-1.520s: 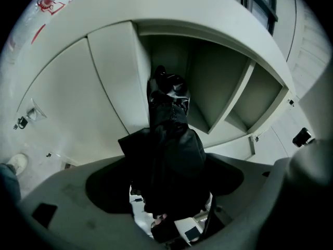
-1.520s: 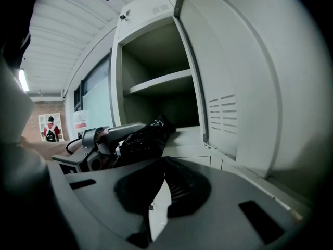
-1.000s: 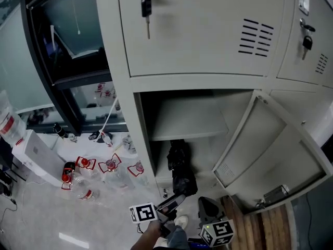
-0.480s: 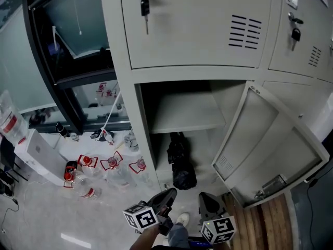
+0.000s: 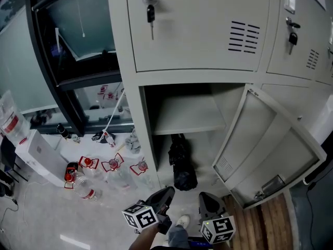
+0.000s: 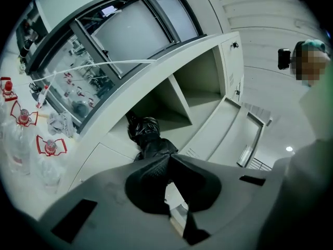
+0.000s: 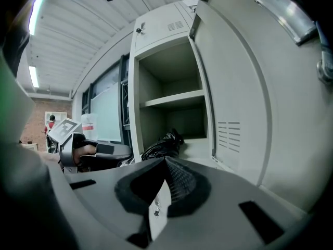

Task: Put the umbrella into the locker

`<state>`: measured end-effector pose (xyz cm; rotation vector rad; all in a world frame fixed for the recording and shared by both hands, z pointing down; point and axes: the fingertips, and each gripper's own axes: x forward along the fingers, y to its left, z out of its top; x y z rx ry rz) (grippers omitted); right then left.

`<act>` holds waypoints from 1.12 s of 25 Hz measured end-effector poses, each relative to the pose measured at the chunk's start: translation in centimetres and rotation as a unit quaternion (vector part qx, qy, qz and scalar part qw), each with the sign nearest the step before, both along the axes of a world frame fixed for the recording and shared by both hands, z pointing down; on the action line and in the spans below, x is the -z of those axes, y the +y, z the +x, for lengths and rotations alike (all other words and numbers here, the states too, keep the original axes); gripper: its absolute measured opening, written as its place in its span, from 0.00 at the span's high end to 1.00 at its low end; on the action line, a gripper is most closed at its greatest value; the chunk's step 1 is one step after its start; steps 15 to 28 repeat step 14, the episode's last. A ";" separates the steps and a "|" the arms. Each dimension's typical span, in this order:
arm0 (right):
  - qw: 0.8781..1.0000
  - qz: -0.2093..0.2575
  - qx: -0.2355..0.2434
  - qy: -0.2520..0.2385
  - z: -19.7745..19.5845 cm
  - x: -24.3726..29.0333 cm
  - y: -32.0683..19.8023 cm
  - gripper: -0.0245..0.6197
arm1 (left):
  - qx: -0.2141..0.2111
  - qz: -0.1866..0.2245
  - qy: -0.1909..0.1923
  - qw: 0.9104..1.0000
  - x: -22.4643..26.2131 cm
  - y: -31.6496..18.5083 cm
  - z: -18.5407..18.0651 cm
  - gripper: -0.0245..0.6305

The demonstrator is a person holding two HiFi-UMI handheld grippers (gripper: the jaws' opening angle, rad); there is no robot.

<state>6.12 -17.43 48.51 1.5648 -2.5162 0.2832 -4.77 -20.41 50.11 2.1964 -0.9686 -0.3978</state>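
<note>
Crinkly black umbrella (image 5: 182,165) is lying in the grey metal locker (image 5: 134,120), far end lost in shadow; left gripper (image 6: 167,159) and right gripper (image 7: 165,163) are sitting closed, empty.

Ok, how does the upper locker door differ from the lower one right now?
The upper door is shut, the lower door swung wide open. The upper door has a key hanging in its lock; the lower door shows only its inner face. Both are pale grey metal with vent slots.
</note>
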 end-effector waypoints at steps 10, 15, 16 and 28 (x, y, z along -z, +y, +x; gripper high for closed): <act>1.000 0.001 -0.006 -0.004 0.2 0.1 0.0 0.96 | -0.008 0.003 -0.012 1.000 0.1 -0.1 0.3 0.94; 1.000 0.001 -0.007 0.000 0.3 0.0 0.0 0.96 | -0.009 -0.003 -0.009 1.000 -0.1 0.0 0.4 0.94; 1.000 0.001 -0.007 0.000 0.3 0.0 0.0 0.96 | -0.009 -0.003 -0.009 1.000 -0.1 0.0 0.4 0.94; 1.000 0.001 -0.007 0.000 0.3 0.0 0.0 0.96 | -0.009 -0.003 -0.009 1.000 -0.1 0.0 0.4 0.94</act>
